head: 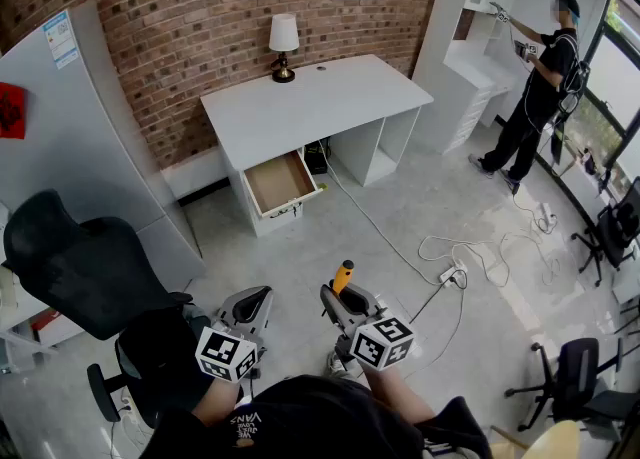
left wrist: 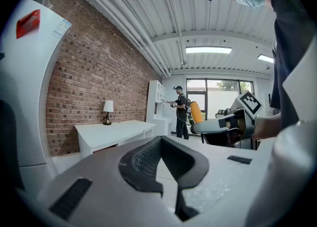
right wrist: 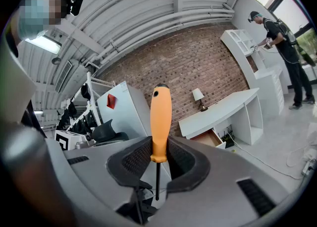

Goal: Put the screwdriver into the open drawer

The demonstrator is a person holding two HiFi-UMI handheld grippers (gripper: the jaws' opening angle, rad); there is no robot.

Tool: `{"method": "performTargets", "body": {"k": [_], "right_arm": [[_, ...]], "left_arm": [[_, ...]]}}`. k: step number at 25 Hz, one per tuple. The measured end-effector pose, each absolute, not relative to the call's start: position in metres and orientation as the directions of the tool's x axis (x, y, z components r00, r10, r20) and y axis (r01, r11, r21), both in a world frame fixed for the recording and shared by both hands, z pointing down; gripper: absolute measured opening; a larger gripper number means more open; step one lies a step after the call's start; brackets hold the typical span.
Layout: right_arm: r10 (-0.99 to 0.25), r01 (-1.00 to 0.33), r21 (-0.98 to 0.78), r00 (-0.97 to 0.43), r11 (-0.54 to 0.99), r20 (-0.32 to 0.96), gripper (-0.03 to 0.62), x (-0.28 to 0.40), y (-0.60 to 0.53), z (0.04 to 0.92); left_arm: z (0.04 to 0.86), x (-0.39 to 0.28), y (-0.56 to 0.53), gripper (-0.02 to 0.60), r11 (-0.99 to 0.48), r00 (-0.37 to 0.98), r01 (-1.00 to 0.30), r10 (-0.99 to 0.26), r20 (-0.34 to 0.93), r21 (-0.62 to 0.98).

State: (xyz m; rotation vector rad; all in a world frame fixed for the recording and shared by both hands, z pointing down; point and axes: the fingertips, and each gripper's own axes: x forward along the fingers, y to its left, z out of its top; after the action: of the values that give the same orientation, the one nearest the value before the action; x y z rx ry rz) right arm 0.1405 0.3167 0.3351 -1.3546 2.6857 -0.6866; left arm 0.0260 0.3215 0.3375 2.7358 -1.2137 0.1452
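Orange-handled screwdriver (right wrist: 161, 122) sits clenched in the right tool (right wrist: 157, 170); the left tool (left wrist: 166, 164) seems parted, empty; open white drawer (head: 280, 183) well apart.

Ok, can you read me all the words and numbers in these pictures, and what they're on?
"VANS", as best I can read it: white print on the person's dark shirt.
Blue-and-white sticker on the refrigerator: too small to read.
Red sign on the same refrigerator: too blurred to read.
Marker cubes: black-and-white patterns only, no words.
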Motion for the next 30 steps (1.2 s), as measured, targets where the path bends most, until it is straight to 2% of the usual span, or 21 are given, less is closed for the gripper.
{"method": "performTargets", "body": {"k": [12, 30], "right_arm": [[-0.75, -0.724, -0.402, -0.649, 0.561, 0.123, 0.081, 0.172, 0.291, 0.334], [-0.673, -0.658, -0.396, -0.729, 0.64, 0.124, 0.082, 0.242, 0.235, 0.346]], "left_arm": [[0.338, 0.068, 0.297, 0.008, -0.653, 0.66, -0.751, -0.739, 0.133, 0.098], [0.36, 0.146, 0.254, 0.008, -0.558, 0.571, -0.821, -0.805, 0.158, 0.122]]}}
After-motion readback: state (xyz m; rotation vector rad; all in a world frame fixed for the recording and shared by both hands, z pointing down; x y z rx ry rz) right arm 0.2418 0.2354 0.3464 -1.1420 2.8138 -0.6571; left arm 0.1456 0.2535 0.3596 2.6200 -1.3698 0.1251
